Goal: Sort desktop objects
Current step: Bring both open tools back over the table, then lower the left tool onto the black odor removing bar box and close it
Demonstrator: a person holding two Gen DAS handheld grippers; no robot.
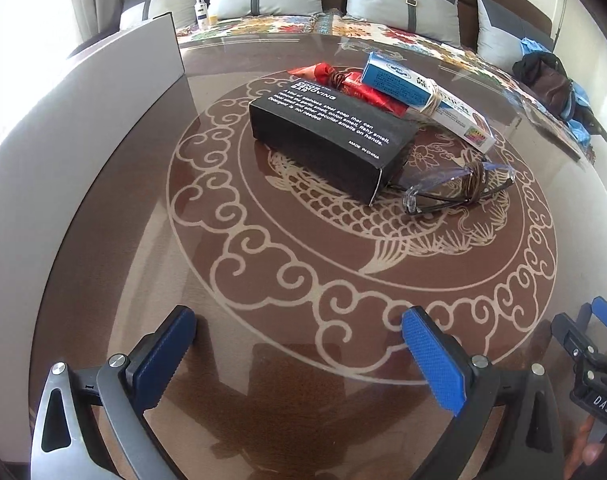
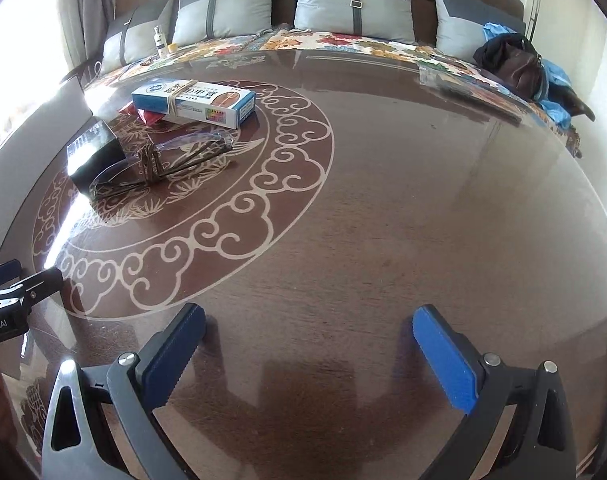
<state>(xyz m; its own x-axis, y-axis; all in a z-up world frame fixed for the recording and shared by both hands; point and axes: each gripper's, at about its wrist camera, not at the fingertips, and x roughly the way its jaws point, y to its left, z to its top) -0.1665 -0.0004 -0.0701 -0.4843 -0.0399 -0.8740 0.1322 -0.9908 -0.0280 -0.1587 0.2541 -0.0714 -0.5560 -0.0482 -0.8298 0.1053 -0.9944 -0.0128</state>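
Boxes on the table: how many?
2. A black cardboard box with white print lies at the centre of the round brown glass-topped table; a blue-and-white carton bound with twine lies behind it, partly atop a red packet.

A black box [image 1: 327,136] with white print lies flat near the middle of the patterned table. Beyond it a red foil packet [image 1: 359,86], tied with cord, lies under the left end of a blue-and-white carton [image 1: 423,96], also cord-bound and flat. Right of the black box, touching or nearly so, lie clear-lensed glasses [image 1: 459,188], wound with brown cord.
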